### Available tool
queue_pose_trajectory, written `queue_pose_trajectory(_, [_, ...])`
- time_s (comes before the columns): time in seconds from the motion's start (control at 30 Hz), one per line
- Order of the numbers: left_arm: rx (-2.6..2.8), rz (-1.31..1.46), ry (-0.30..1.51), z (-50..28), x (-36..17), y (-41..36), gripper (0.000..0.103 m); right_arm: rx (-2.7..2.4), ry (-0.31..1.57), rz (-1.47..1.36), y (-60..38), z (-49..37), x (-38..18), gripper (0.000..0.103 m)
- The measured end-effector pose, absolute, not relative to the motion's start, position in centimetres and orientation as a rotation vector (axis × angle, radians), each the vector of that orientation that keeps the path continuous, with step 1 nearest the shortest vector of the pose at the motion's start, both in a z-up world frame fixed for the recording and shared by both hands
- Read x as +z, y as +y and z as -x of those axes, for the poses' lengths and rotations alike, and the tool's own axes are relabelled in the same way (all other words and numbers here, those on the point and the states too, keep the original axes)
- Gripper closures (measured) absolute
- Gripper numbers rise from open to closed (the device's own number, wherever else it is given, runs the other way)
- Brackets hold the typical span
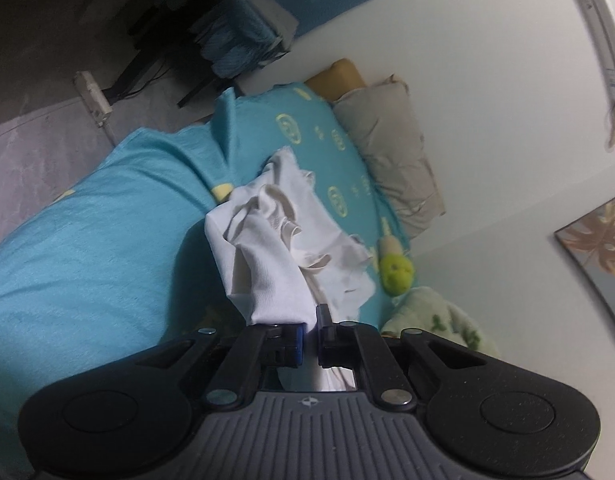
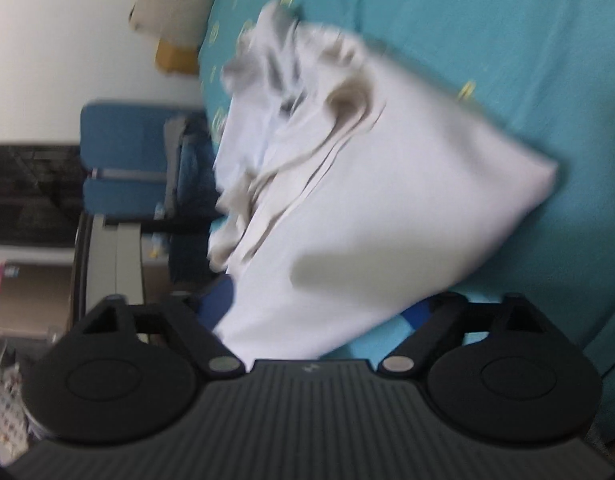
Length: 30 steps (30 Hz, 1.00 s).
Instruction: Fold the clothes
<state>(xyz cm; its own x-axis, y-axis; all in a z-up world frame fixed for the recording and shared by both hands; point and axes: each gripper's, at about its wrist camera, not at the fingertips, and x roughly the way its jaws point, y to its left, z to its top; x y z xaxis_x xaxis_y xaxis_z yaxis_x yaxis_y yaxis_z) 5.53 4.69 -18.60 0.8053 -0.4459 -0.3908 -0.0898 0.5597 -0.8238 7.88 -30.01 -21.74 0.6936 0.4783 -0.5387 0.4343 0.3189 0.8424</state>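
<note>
White cotton fills both views: one garment, crumpled, lies on the teal bed cover just ahead of both grippers. The left gripper has its jaws pressed together on a bunched edge of the garment, which rises from the pinch and drapes forward over the rest of the cloth. The right gripper has its jaws spread wide, and a flat corner of the garment lies between them; the view is blurred, so I cannot see the pads pressing on it.

The step in hand looks like the first pick-up: getting two holds on the cloth so it can be lifted and spread before any fold. Nothing is folded yet. The next move probably calls for the right jaws to shut on that corner, then for both hands to draw apart and pull the cloth taut; a hold that gathers several layers would keep it bunched.

Count: one white garment, two grippers, two pillows beyond the left gripper against the wall, one green soft toy to its right.
</note>
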Motion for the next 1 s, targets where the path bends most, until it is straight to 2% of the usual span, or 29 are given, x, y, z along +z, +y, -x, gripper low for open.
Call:
queue_pose_trajectory(0.03, [-0.240, 0.967, 0.604, -5.5, -18.4, 4.6, 0.097, -0.011, 0.847, -1.304, -30.7, -7.6, -21.8, 0.024])
queue_pose_trajectory(0.13, [-0.259, 0.956, 0.581, -5.5, -18.0, 4.3, 0.097, -0.150, 0.815, -1.309, -32.4, -6.7, -21.9, 0.038])
queue_pose_trajectory(0.2, [-0.258, 0.952, 0.582, -5.5, -18.0, 4.1, 0.097, -0.194, 0.813, -1.310, -33.0, -6.4, -22.0, 0.057])
queue_pose_trajectory(0.23, [-0.256, 0.949, 0.583, -5.6, -18.0, 4.2, 0.097, -0.200, 0.812, -1.304, -33.2, -6.4, -21.9, 0.081])
queue_pose_trajectory(0.27, [-0.253, 0.946, 0.584, -5.6, -18.0, 4.2, 0.097, -0.198, 0.807, -1.286, -33.2, -6.5, -21.6, 0.088])
queue_pose_trajectory(0.43, [-0.267, 0.912, 0.562, -5.5, -16.6, 4.4, 0.097, -0.158, 0.684, -1.127, -32.4, -7.0, -17.5, 0.092])
queue_pose_trajectory(0.7, [-0.337, 0.892, 0.507, -3.4, -10.8, 4.4, 0.097, -0.084, 0.556, -0.962, -32.5, -6.0, -9.2, 0.093])
queue_pose_trajectory(1.0, [-0.332, 0.891, 0.536, 5.7, -8.4, 4.6, 0.097, -0.095, 0.565, -0.939, -32.0, 2.6, -7.2, 0.093])
